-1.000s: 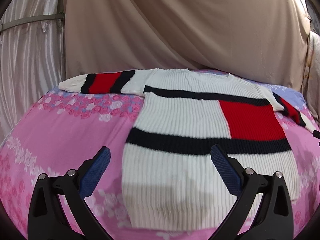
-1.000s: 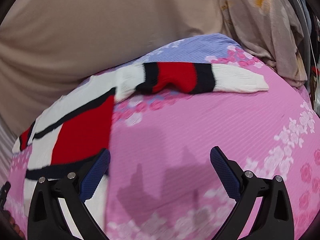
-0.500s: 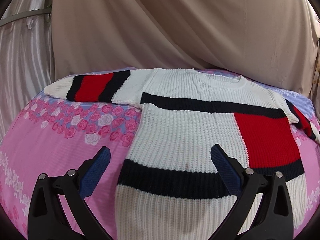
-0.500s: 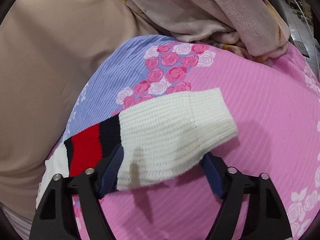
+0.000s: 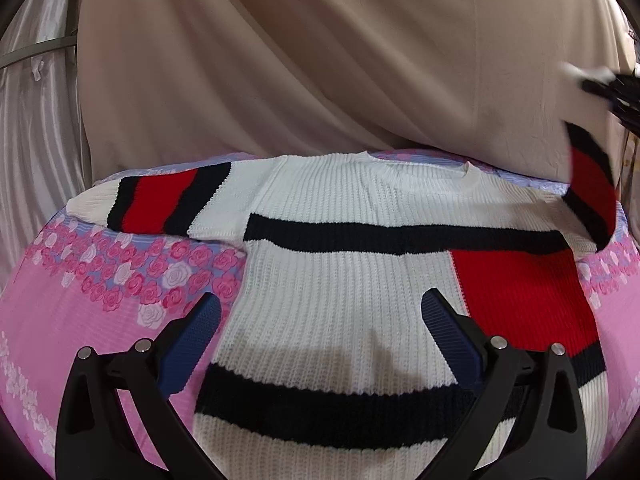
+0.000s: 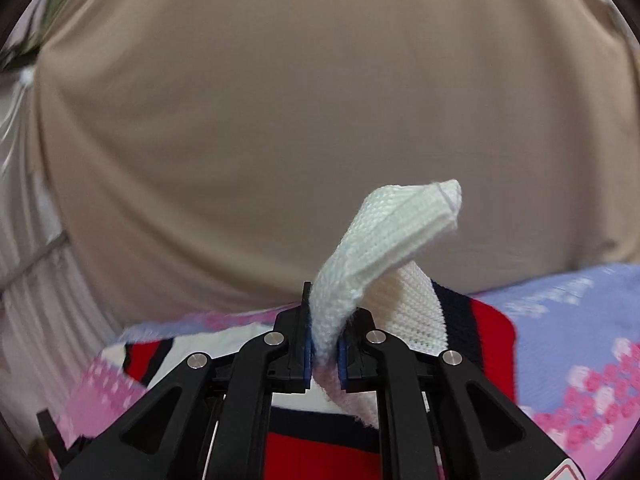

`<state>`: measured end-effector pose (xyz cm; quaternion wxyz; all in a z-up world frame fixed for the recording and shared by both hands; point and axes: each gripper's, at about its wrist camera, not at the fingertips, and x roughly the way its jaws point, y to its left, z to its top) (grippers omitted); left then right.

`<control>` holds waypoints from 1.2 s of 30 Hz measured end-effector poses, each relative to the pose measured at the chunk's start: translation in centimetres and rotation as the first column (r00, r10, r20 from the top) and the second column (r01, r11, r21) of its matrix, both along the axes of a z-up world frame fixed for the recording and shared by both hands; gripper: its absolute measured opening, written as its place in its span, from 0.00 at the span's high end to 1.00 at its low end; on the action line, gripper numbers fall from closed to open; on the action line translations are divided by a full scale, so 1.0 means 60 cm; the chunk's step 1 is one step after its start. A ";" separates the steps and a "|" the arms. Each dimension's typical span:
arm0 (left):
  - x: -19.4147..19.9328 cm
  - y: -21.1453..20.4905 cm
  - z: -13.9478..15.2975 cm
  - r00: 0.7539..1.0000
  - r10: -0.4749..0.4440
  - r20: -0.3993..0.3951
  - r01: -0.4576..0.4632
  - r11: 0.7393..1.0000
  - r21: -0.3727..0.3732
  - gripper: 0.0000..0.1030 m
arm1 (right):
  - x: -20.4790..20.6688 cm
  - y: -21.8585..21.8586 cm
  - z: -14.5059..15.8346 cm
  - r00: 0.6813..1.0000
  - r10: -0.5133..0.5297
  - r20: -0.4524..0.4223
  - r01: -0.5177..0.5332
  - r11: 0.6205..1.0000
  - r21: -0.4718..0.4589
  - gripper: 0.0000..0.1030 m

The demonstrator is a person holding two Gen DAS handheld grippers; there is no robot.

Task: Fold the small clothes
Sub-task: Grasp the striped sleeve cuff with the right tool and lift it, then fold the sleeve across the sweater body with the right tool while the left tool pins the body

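Sweater [image 5: 360, 280] spread flat, front up, on pink floral sheet [image 5: 80, 320]; right sleeve cuff [image 6: 384, 240] pinched between closed fingers of right gripper [image 6: 324, 350] and lifted clear. Risk of slippage from so shallow a bite, or of dragging the body askew. Left gripper [image 5: 320, 332] spread wide above the chest, empty; cuff grip plain only from right wrist, whole layout only from left.

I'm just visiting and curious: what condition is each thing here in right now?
Sweater: body spread flat on the bed.
Right sleeve: pinched and lifted.
Left sleeve: lying flat, stretched out.
Left tool: open, above the sweater.
Right tool: shut on the sleeve cuff.
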<state>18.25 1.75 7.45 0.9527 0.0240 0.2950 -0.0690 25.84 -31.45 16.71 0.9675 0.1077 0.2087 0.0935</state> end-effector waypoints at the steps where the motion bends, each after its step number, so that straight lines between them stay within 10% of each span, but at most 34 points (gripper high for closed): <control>1: 0.005 0.000 -0.001 1.000 0.002 -0.006 -0.002 1.000 -0.005 0.05 | 0.022 0.051 -0.019 0.998 0.062 -0.026 -0.063 0.998 -0.022 0.87; 7: 0.067 0.017 -0.031 0.991 -0.025 -0.132 0.011 0.995 -0.104 0.05 | 0.069 0.231 -0.183 0.945 0.248 -0.213 -0.280 0.950 -0.136 0.81; 13: 0.142 0.033 -0.062 0.977 -0.030 -0.212 0.001 0.991 -0.134 0.05 | -0.036 0.060 -0.174 0.986 -0.052 -0.158 0.021 0.980 -0.196 0.36; 21: 0.229 0.026 -0.092 0.956 -0.049 -0.289 -0.021 0.972 -0.236 0.06 | -0.075 -0.149 -0.221 0.892 -0.316 -0.324 0.303 0.949 -0.091 0.33; 24: 0.237 0.010 -0.083 0.963 -0.055 -0.263 -0.002 0.978 -0.210 0.31 | -0.058 -0.166 -0.242 0.881 -0.305 -0.361 0.309 0.950 -0.048 0.33; 26: 0.247 -0.002 -0.075 0.967 -0.059 -0.248 0.017 0.986 -0.167 0.72 | -0.038 -0.167 -0.257 0.873 -0.301 -0.383 0.307 0.950 -0.048 0.33; 27: 0.252 -0.007 -0.070 0.970 -0.051 -0.236 0.017 0.989 -0.144 0.84 | -0.029 -0.167 -0.260 0.870 -0.299 -0.393 0.304 0.951 -0.051 0.34; 30: 0.263 -0.013 -0.032 0.984 -0.061 -0.168 0.038 0.990 -0.137 0.92 | -0.005 -0.161 -0.248 0.877 -0.274 -0.396 0.277 0.960 -0.051 0.87; 33: 0.256 -0.011 0.035 0.998 -0.059 -0.031 0.054 0.989 -0.141 0.92 | -0.046 -0.166 -0.185 0.938 -0.273 -0.212 0.287 0.957 0.038 0.89; 36: 0.256 -0.003 0.083 0.997 -0.035 0.063 0.044 0.988 -0.149 0.92 | -0.094 -0.201 -0.171 0.932 -0.343 -0.120 0.356 0.927 0.113 0.91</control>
